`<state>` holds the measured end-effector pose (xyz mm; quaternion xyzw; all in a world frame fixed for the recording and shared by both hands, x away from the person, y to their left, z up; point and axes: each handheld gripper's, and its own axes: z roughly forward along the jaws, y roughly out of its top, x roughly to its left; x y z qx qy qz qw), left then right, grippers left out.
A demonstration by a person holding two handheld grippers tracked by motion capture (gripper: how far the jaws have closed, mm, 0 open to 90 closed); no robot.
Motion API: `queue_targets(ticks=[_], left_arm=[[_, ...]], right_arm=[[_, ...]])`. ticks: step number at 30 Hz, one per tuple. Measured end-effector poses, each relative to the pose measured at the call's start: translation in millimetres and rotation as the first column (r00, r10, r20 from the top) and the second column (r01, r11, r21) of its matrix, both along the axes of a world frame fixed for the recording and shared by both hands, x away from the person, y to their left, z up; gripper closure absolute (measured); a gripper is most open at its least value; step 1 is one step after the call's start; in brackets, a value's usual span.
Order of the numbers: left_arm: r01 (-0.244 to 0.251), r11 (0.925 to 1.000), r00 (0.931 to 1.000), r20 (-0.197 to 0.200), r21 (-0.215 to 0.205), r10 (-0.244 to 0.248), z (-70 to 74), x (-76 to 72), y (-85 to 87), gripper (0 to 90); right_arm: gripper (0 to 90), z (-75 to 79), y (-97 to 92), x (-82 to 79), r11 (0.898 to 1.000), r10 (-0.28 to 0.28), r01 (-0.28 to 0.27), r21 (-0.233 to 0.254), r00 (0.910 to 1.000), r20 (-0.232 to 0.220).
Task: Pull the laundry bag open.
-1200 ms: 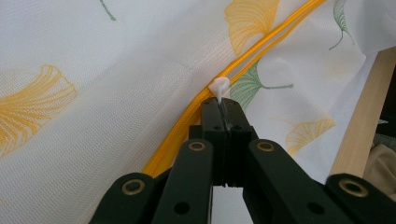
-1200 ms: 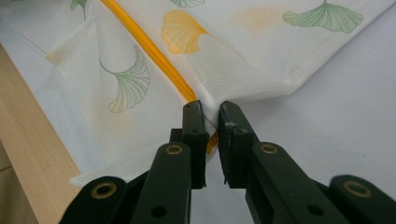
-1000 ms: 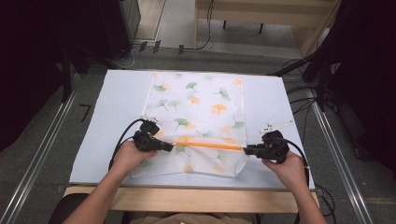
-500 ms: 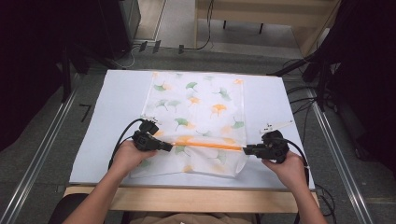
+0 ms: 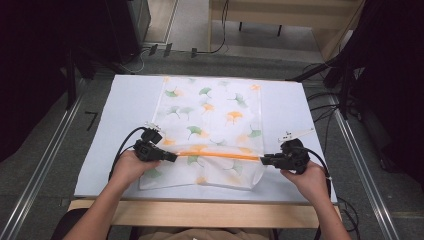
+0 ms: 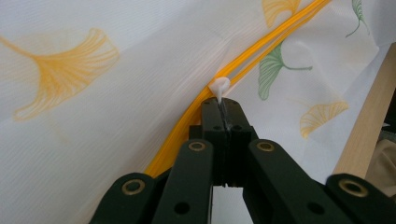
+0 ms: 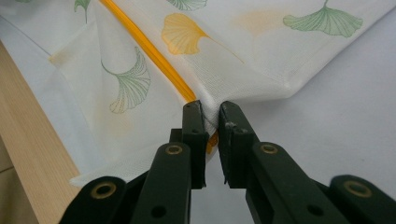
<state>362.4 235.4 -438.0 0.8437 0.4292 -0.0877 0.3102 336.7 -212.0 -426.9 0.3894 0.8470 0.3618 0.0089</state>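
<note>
While no writing shows, left gripper (image 5: 172, 157) pinches zipper pull (image 6: 219, 87), right gripper (image 5: 263, 161) pinches mesh bag (image 5: 210, 125).

White mesh bag (image 5: 210, 125) printed with green and orange ginkgo leaves, lying flat on the bench (image 5: 310, 115); orange zipper (image 5: 220, 154) running across near its front edge, white pull (image 6: 219, 86) at one end.
</note>
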Motion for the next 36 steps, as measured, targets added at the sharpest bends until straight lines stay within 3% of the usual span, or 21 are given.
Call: queue_targets(ticks=[5,29,36], left_arm=[[-0.020,0.9997,0.9998,0.000,-0.012,0.020,2.2,-1.6,10.7,90.0],[-0.033,0.9992,0.9995,-0.006,-0.022,0.033,2.6,-0.8,15.0,90.0],[-0.043,0.9990,0.9991,-0.002,-0.005,0.043,3.7,-1.8,22.0,90.0]], right_arm=[[83.9,-0.2,1.8,1.0,1.000,0.001,-0.001,-0.003,1.0000,-0.002],[83.8,-0.6,2.1,1.8,1.000,0.004,-0.004,-0.005,1.0000,-0.004],[83.8,-1.1,1.7,2.2,1.000,0.005,-0.005,-0.003,1.0000,-0.005]])
